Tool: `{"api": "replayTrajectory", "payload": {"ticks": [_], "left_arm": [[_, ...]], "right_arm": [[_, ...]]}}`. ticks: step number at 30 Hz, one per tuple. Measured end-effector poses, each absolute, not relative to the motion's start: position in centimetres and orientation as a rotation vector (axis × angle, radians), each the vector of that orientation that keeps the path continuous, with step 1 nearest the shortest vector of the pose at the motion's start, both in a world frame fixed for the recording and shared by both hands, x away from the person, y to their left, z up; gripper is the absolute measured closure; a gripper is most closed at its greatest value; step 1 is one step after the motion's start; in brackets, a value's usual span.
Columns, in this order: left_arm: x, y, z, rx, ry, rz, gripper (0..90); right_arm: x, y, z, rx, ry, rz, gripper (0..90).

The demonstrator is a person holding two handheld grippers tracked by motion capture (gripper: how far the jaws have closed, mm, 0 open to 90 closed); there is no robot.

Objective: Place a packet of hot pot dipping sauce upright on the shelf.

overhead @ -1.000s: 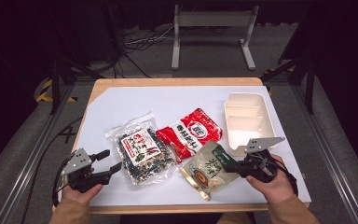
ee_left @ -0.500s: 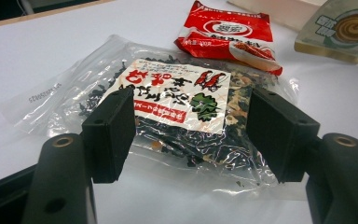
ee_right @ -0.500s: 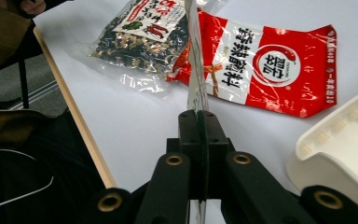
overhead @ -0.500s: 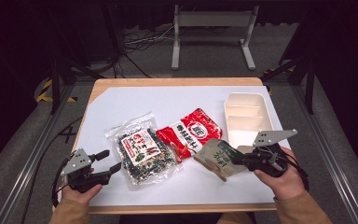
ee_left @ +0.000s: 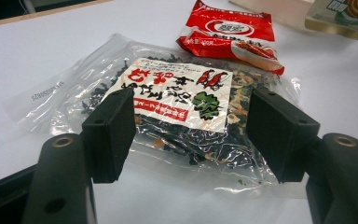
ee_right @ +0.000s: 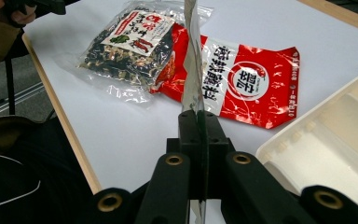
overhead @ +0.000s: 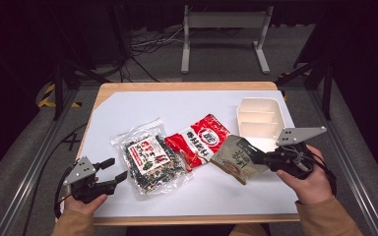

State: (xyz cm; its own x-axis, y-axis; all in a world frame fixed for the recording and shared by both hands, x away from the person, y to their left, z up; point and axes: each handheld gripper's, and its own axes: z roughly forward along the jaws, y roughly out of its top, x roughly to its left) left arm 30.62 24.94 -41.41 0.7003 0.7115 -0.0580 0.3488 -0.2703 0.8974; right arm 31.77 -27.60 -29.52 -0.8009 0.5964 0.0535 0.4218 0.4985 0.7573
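My right gripper [overhead: 265,159] is shut on the edge of a tan and green snack packet [overhead: 237,158], held off the table just left of the white tray [overhead: 259,116]. From the right gripper view the tan packet [ee_right: 192,60] stands edge-on, pinched in the right gripper [ee_right: 199,122]. A red packet [overhead: 202,140] lies flat mid-table. A clear bag of dark dried bits [overhead: 151,161] with a white label lies to its left. My left gripper [overhead: 114,170] rests open at the front left, just short of that bag; its jaws frame the clear bag [ee_left: 182,100].
The white tray [ee_right: 340,140] has divided compartments and stands at the right side of the white tabletop [overhead: 177,108]. A metal frame stand [overhead: 224,29] and cables lie on the floor beyond the table. Rails run along both table sides.
My right gripper has lifted the tan packet off the table and carried it to the right, toward the white tray. The left gripper has stayed where it was.
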Motion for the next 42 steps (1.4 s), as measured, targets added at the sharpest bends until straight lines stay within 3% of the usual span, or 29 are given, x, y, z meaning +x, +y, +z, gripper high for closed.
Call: {"api": "replayTrajectory", "payload": {"ticks": [42], "left_arm": [[30.5,25.2,-41.5,1.881,0.833,0.44,33.5]], "right_arm": [[36.0,-29.6,-22.2,0.804,2.429,1.14,89.9]]}}
